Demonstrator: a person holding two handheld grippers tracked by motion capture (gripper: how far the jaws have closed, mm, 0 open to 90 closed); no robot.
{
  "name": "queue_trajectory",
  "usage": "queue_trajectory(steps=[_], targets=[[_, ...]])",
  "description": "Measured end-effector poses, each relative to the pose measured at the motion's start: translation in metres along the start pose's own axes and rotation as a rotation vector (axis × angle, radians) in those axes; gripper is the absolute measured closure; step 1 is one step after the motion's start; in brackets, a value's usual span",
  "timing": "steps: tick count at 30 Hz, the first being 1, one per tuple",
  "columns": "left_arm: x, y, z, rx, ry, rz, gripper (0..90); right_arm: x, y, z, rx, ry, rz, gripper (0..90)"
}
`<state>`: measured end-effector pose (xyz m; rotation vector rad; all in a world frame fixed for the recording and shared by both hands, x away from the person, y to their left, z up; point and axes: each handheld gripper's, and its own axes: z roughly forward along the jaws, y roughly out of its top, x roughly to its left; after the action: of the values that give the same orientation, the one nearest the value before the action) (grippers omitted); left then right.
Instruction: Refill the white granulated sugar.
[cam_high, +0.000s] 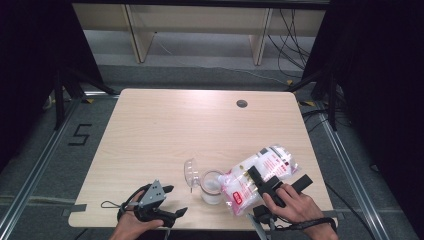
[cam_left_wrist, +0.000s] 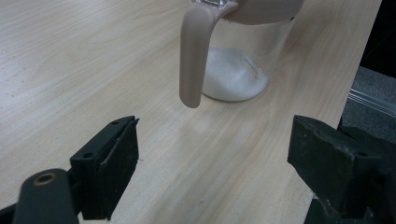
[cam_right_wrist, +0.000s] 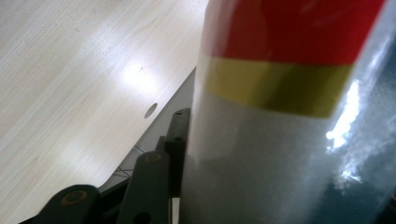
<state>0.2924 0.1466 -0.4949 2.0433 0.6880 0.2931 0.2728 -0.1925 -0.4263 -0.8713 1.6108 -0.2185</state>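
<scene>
While the right gripper (cam_high: 267, 186) clamps the bag (cam_high: 260, 172) between its jaws, tilted mouth-down over the jug (cam_high: 211, 187), some white powder (cam_left_wrist: 233, 79) already lies in the jug's bottom, so pouring seems partly done. The left gripper (cam_left_wrist: 212, 163) waits with jaws wide apart, the jug's handle (cam_left_wrist: 194, 56) just ahead of them.

Light wooden table (cam_high: 165, 125), clear jar (cam_high: 212, 188) of white powder standing on it

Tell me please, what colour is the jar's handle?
The handle is beige, clearest in the left gripper view.
</scene>
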Motion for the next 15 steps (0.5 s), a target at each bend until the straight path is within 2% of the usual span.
queue_trajectory(steps=[2,4,6,7,8,10,12,13,15], targets=[[0.0003,-0.0001,-0.0002,0.000,0.000,0.000,15.9,0.0000,0.0000,0.0000,-0.003,0.001,-0.003,65.6],[-0.0015,-0.0008,0.0005,-0.004,-0.004,-0.038,15.9,0.0003,-0.0002,0.0002,-0.005,0.004,0.000,65.6],[-0.0015,-0.0008,0.0005,-0.003,-0.006,-0.037,15.9,-0.0004,-0.0004,0.0002,-0.005,0.006,0.004,65.6],[-0.0002,-0.0004,-0.0002,0.002,-0.004,-0.010,15.9,-0.0006,-0.0004,0.0003,-0.004,0.007,0.002,65.6],[0.0000,-0.0003,0.0000,-0.001,-0.001,-0.001,15.9,-0.0003,-0.0004,0.0003,-0.002,0.017,0.006,65.7],[-0.0005,-0.0005,0.0006,-0.004,-0.002,-0.008,15.9,-0.0011,-0.0003,0.0013,-0.008,0.004,-0.008,65.7],[-0.0003,-0.0006,0.0006,-0.004,-0.002,-0.008,15.9,-0.0016,0.0001,0.0018,-0.016,0.020,-0.009,65.7],[-0.0002,-0.0005,0.0005,-0.004,-0.001,-0.008,15.9,-0.0016,-0.0002,0.0020,-0.014,0.013,-0.025,65.7],[-0.0003,-0.0004,0.0004,-0.005,-0.001,-0.008,15.9,-0.0026,0.0000,0.0017,-0.018,-0.003,-0.020,65.7]])
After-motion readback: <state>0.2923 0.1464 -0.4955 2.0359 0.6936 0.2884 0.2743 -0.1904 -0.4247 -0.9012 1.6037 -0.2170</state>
